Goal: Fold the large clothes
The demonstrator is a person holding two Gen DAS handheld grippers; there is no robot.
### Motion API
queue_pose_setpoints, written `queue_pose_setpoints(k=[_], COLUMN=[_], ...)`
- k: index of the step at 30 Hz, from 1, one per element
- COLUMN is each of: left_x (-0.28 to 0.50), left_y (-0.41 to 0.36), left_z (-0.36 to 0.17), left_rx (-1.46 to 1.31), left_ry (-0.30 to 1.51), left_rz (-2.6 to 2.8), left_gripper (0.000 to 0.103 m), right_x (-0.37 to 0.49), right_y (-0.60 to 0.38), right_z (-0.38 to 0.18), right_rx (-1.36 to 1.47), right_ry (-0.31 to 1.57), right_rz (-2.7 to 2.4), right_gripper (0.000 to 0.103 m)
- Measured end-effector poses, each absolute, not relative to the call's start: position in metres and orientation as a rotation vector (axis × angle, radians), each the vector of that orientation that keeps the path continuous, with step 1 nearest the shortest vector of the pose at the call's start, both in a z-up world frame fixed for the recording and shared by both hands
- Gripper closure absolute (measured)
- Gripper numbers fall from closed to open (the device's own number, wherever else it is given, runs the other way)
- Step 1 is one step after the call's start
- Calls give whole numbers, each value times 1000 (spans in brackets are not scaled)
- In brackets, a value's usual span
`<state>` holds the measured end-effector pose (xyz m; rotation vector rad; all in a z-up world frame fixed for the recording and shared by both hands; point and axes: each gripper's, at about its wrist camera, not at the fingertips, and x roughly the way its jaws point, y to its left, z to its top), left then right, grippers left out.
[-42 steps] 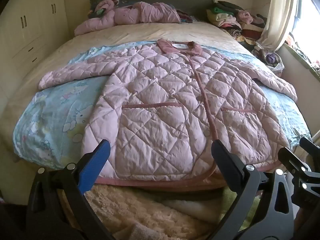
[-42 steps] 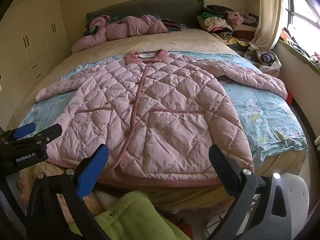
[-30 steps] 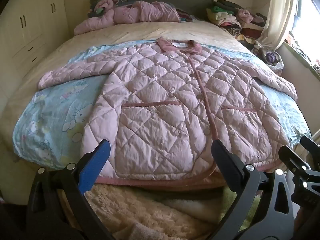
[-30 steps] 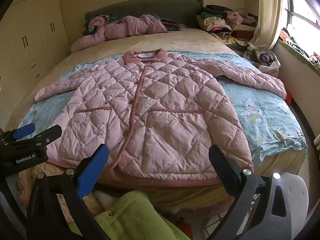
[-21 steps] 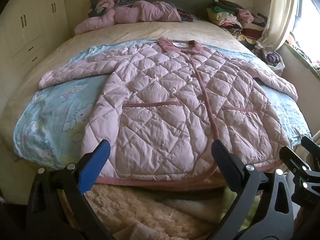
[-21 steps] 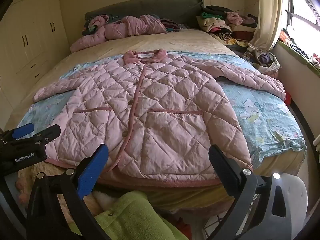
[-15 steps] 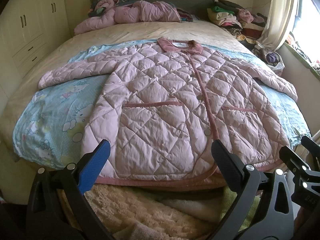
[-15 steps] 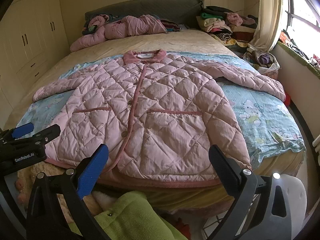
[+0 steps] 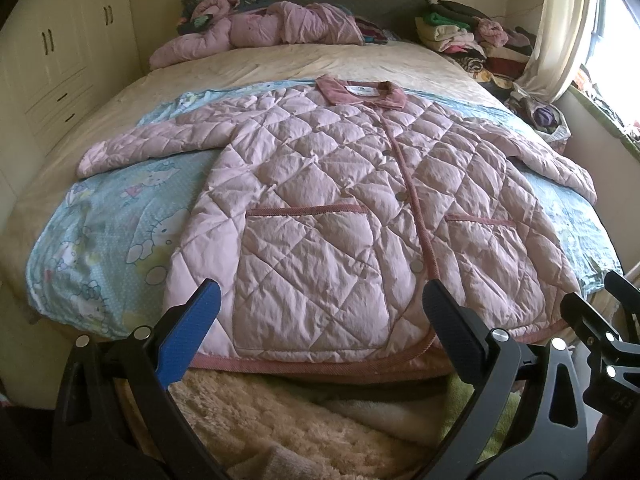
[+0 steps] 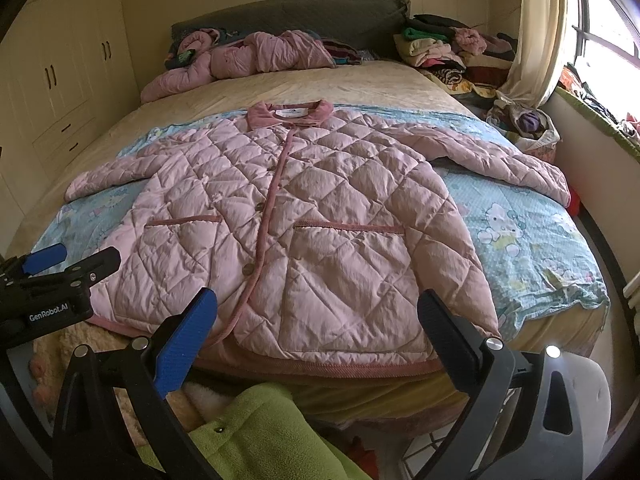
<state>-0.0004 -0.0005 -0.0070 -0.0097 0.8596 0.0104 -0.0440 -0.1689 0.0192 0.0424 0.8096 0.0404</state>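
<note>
While pink quilted jacket (image 9: 340,216) lies flat on bed (image 9: 304,64) | left gripper (image 9: 320,320) fingers wide | right gripper (image 10: 316,320) fingers wide

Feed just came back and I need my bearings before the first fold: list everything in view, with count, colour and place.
Jacket: one, pink quilted, spread flat, front up, sleeves out, on the sheet.
Sheet: one, light blue cartoon print, across the foot of the bed.
Bed: one, beige cover, dark headboard.
Second jacket: one, pink, crumpled at the headboard.
Clothes pile: one, mixed colours, bed's far right corner.
Wardrobe: cream, left wall.
Curtain: cream, right, by the window.
Green fleece: near edge, below the bed.
Left gripper: open, empty.
Right gripper: open, empty.
</note>
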Motion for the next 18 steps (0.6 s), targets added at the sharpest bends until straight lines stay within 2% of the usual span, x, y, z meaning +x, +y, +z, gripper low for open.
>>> queue_pose_setpoints(k=[18], left_x=[0], left_y=[0], left_z=[-8], left_rx=[-11], left_ry=[861], left_rz=[11], left_gripper=[8], right_x=[-43], right_y=[-169], right_z=[19], right_rx=[42], right_ry=[811], right_rz=[45], right_gripper=[4])
